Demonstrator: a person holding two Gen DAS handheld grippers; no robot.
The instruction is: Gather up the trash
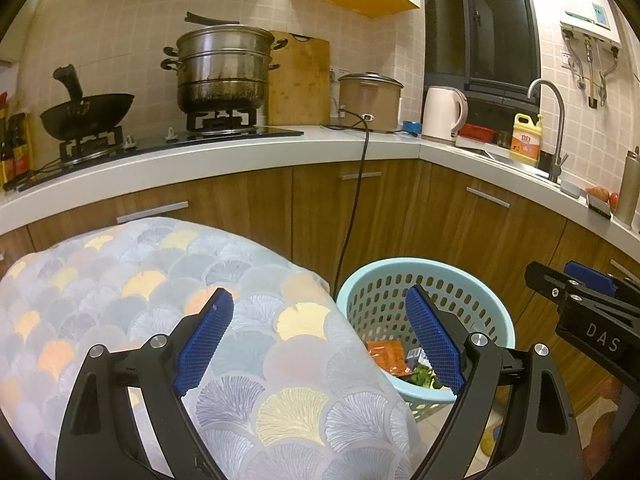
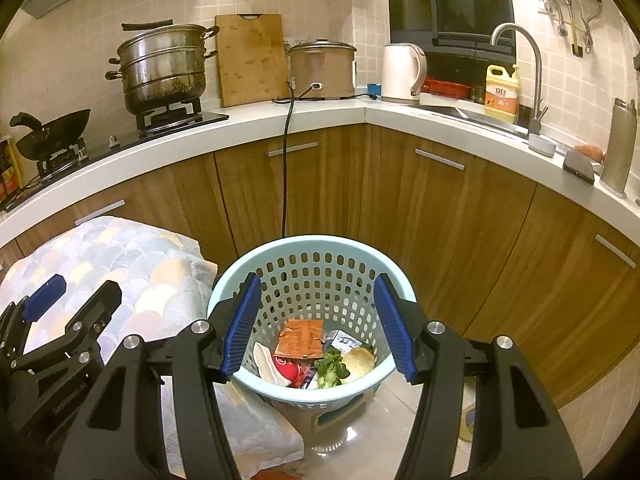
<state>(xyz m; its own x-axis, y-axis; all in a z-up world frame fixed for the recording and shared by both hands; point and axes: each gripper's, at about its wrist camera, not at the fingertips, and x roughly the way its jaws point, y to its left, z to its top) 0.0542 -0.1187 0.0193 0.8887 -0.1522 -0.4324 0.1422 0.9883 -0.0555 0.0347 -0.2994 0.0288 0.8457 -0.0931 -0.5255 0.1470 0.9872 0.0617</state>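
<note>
A light blue perforated trash basket [image 2: 280, 264] stands on the floor before the wooden cabinets; it also shows in the left wrist view [image 1: 400, 268]. Inside lie an orange wrapper [image 2: 301, 338], a red-and-white packet [image 2: 282, 364], green leaves [image 2: 330, 368], a pale round piece [image 2: 358, 360] and a small carton [image 2: 342, 340]. My right gripper [image 2: 318, 328] is open and empty, directly above the basket. My left gripper [image 1: 320, 340] is open and empty, over the edge of a patterned cloth [image 1: 160, 280], left of the basket.
A cloth-covered surface [image 2: 120, 256] sits left of the basket. Behind runs a white counter [image 2: 360, 114] with a steamer pot [image 2: 160, 68], wok [image 2: 52, 132], cutting board [image 2: 250, 60], rice cooker [image 2: 322, 68], kettle [image 2: 402, 72], detergent bottle [image 2: 500, 94] and faucet [image 2: 520, 64]. A black cord [image 2: 285, 168] hangs down.
</note>
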